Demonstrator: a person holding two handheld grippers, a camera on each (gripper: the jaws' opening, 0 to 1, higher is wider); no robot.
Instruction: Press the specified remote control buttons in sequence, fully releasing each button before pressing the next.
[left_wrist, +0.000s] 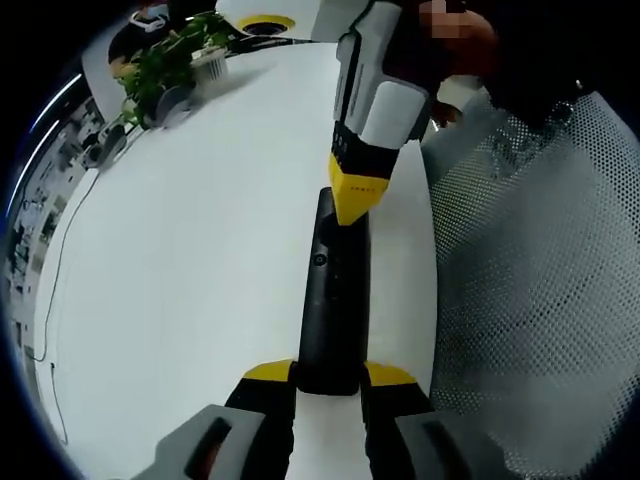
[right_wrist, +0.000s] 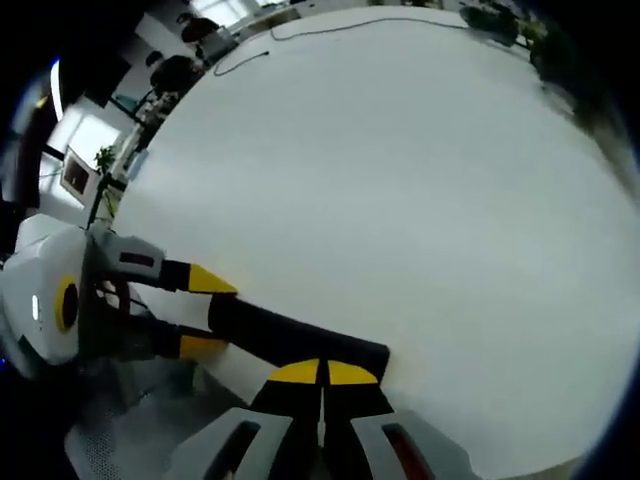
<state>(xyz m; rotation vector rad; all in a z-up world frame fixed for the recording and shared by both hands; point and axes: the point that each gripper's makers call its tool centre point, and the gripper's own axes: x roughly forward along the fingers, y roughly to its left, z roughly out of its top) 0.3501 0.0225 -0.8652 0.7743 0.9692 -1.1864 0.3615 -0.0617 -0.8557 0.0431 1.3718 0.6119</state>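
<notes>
A long black remote control (left_wrist: 332, 290) lies on the white table (left_wrist: 200, 260), running away from me in the left gripper view. My left gripper (left_wrist: 330, 376) is shut on its near end, one yellow fingertip (left_wrist: 270, 372) on each side. My right gripper (left_wrist: 358, 195) comes down from the top of that view with its yellow tips together, touching the remote's upper face near the far end. In the right gripper view, my right gripper (right_wrist: 323, 372) is shut, its tips on the remote (right_wrist: 280, 335), while the left gripper (right_wrist: 205, 312) clamps the other end from the left.
A potted plant (left_wrist: 170, 65) and a yellow-ringed object (left_wrist: 265, 22) stand at the table's far end. A thin cable (left_wrist: 55, 300) trails along the left side. A white mesh chair (left_wrist: 540, 290) sits close on the right, past the table edge. Another cable (right_wrist: 330, 25) lies far across the table.
</notes>
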